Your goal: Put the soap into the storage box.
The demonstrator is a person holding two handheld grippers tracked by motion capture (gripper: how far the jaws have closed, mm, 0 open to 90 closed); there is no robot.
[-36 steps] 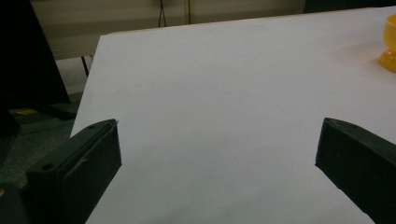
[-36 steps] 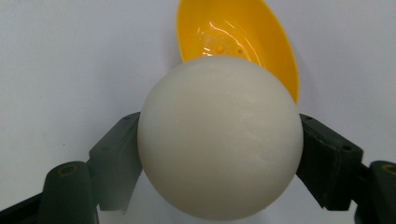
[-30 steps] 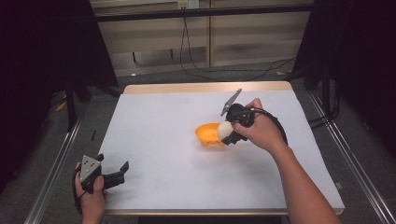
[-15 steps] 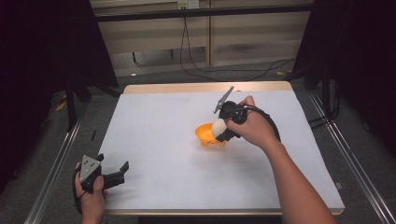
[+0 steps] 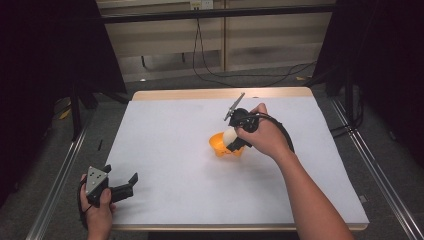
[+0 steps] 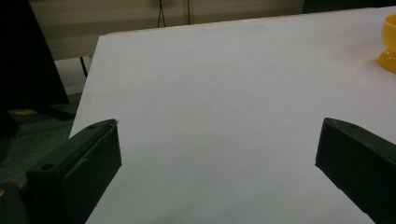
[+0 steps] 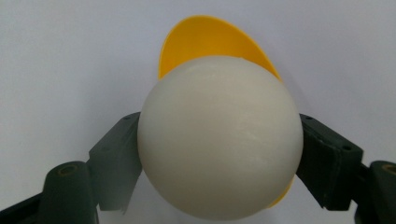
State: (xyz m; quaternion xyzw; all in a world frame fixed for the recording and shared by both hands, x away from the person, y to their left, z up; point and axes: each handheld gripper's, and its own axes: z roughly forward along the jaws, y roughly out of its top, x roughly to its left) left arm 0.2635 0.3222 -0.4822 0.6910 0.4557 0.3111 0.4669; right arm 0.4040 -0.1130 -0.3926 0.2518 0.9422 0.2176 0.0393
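The right gripper (image 7: 219,154) holds a white ball (image 7: 219,140) clamped between its two jaws, one jaw against each side. The ball hangs directly above the orange cup (image 7: 210,42), which stands near the middle of the white table (image 5: 165,145); in the high view the ball (image 5: 229,136) sits at the cup's rim. Judged progress: the ball is picked up and positioned over the cup; lowering and release are not yet done. The left gripper (image 5: 121,187) rests at the near left table edge, jaws spread wide and holding nothing, well apart from the cup (image 6: 388,44)
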